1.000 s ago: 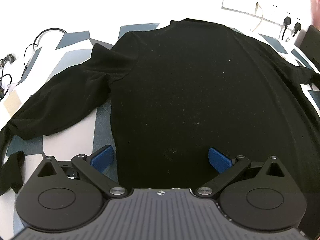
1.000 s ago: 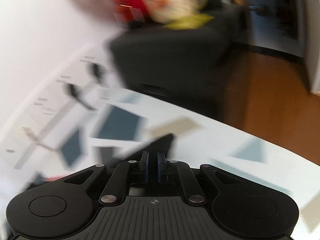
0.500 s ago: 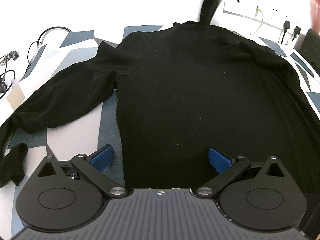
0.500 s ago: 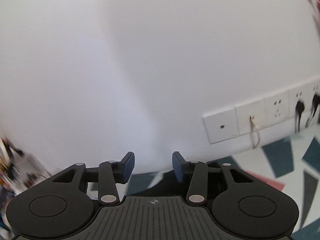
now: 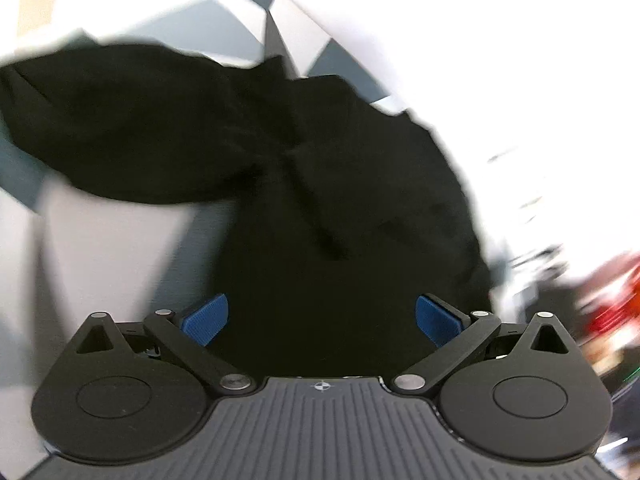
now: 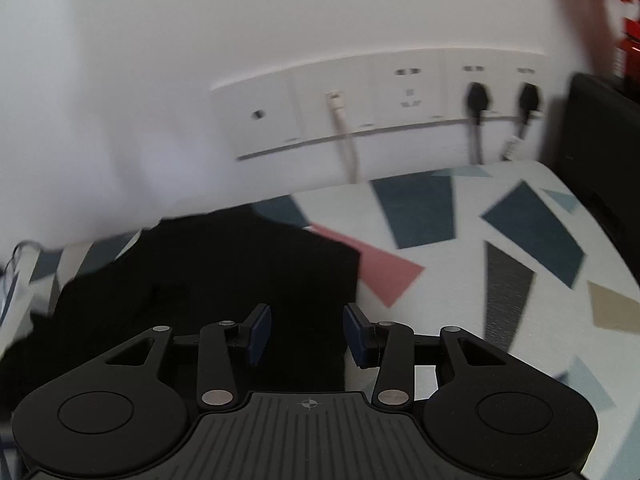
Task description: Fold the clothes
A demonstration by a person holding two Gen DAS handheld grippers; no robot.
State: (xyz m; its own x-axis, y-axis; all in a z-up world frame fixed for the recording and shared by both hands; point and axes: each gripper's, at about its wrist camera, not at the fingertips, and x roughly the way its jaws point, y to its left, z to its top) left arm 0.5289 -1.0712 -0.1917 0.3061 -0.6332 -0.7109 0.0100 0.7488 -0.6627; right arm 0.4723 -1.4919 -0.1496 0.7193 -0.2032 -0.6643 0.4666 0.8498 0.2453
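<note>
A counter [image 6: 520,320] with a patterned cover carries a black sweater [image 5: 320,200], spread out with one sleeve to the left. The left gripper [image 5: 322,316] hangs wide open above it; the right gripper [image 6: 307,334] is open over its edge.

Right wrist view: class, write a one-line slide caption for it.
Open right gripper over a black sweater on a patterned tablecloth, wall sockets behind.
</note>
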